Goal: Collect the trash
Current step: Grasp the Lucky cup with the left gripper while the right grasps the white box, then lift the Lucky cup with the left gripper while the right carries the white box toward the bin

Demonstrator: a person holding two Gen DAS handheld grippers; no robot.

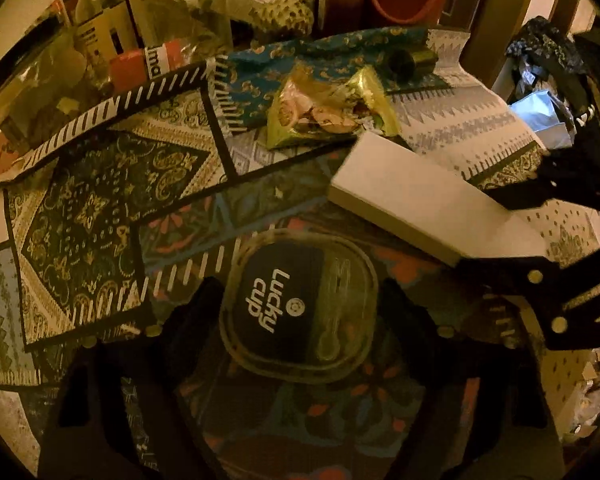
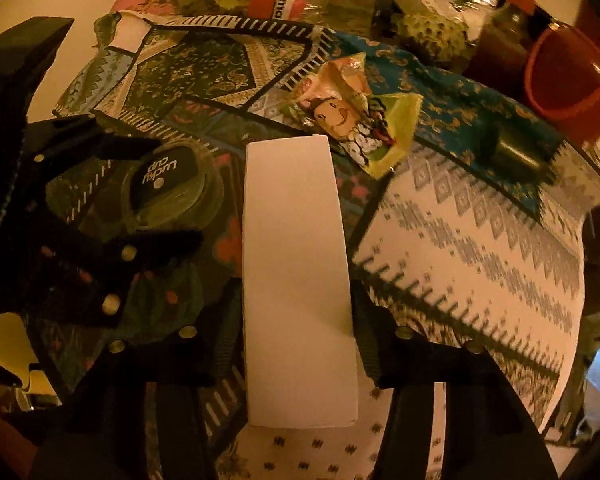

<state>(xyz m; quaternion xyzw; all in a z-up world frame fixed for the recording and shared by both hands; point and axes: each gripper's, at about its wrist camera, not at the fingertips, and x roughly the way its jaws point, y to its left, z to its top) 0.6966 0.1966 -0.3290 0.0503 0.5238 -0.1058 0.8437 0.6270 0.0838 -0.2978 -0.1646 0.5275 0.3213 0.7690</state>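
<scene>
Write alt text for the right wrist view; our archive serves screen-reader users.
A long white box lies on a patterned tablecloth, the right claw closing around it, fingers at both sides. To its left the left claw straddles a clear "Lucky Cup" lidded container; a crumpled snack wrapper lies beyond.
</scene>
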